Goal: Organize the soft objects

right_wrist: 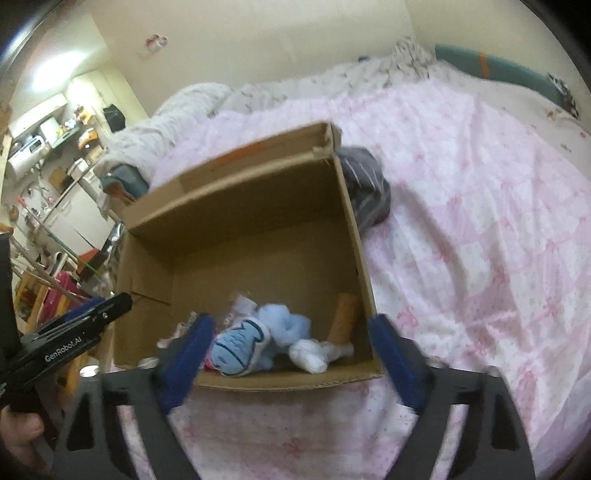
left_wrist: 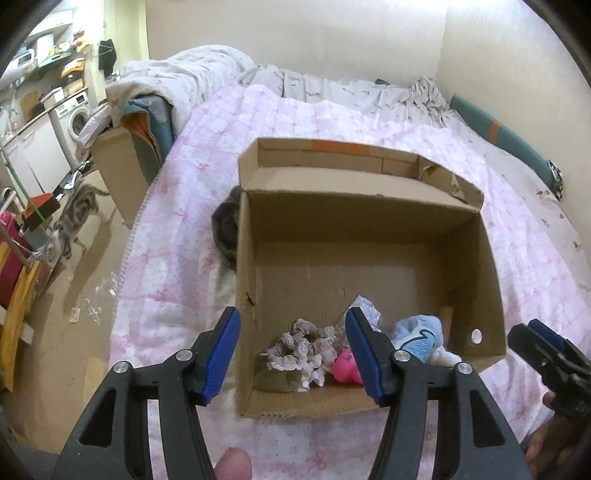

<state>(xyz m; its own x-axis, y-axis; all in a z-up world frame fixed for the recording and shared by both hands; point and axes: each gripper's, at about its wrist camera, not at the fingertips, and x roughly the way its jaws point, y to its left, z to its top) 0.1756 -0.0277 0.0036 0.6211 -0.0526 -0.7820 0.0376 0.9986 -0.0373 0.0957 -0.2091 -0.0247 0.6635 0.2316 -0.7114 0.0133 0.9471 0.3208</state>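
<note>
A bed (left_wrist: 332, 122) is filling most of the room, and a pink quilt (left_wrist: 177, 236) is covering it. At the far end a white duvet (left_wrist: 192, 77) is lying in a heap, and a grey sheet (left_wrist: 332, 88) is showing beside it. Cream walls (left_wrist: 295, 33) are standing behind the bed. A teal bolster (left_wrist: 498, 133) is lying along the right wall. On the left, a beige floor (left_wrist: 85, 295) is showing, and a cat (left_wrist: 75, 218) is walking there. Farther left a washing machine (left_wrist: 75, 114) is standing under cluttered shelves (left_wrist: 48, 48). A ceiling light (right_wrist: 55, 74) is shining brightly over that area.
</note>
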